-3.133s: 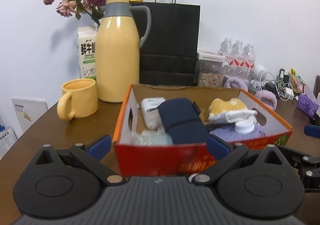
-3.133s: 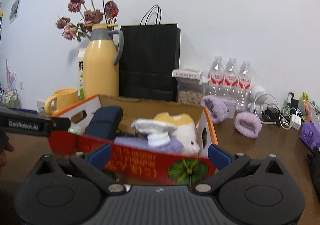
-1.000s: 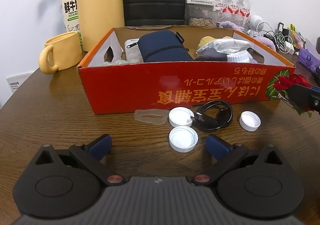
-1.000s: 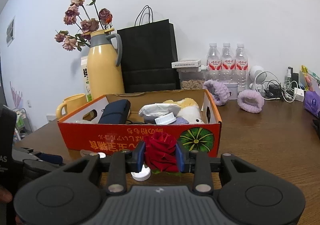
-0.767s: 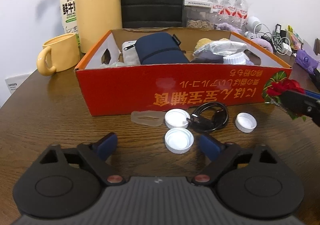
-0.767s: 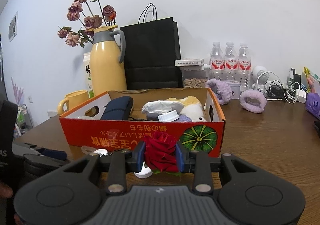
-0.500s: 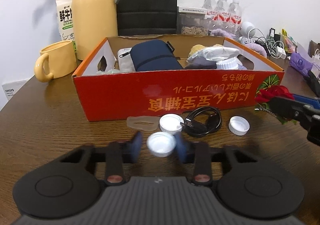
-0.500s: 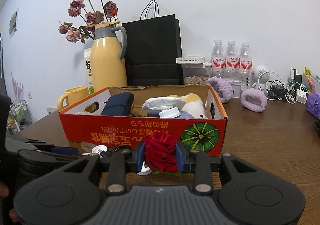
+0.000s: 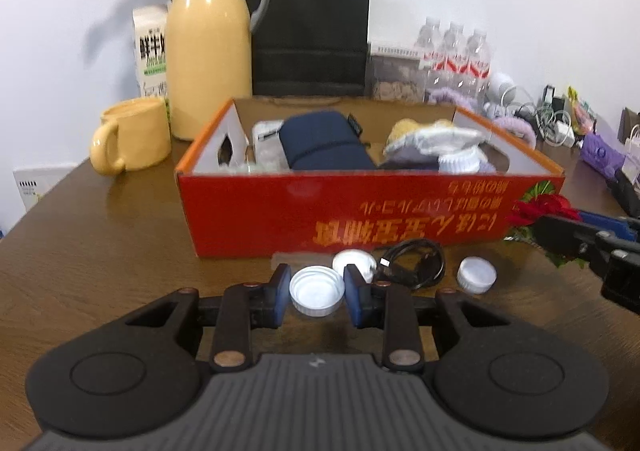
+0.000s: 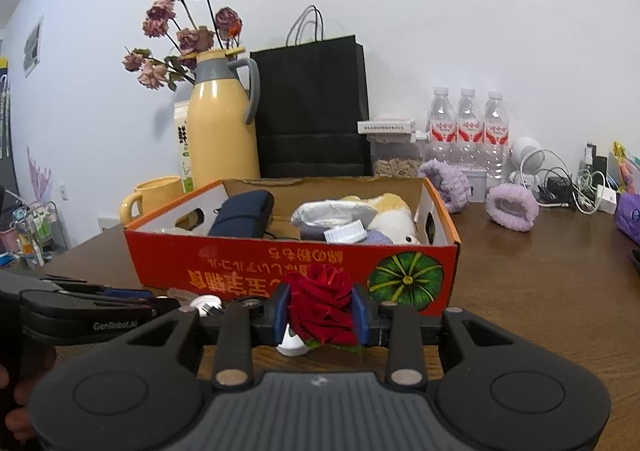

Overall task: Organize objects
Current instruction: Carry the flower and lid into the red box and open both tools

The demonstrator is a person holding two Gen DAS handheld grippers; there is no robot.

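Since both loose items look bound for the red box (image 9: 360, 207), each gripper is already clamped: the left gripper (image 9: 317, 297) on a white bottle cap (image 9: 317, 295) just above the table (image 9: 100, 251), the right gripper (image 10: 320, 315) on a red rose (image 10: 322, 309). The box holds a navy pouch (image 9: 324, 147), a plush toy (image 10: 394, 219) and, probably, a foil packet (image 10: 332, 213).

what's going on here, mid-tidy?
A person is sorting table clutter with handheld tongs. The left tongs are shut on a white bottle cap in front of the red cardboard box. The right tongs are shut on a red rose, held near the box's front right corner. Two more caps and a black cable lie on the table.
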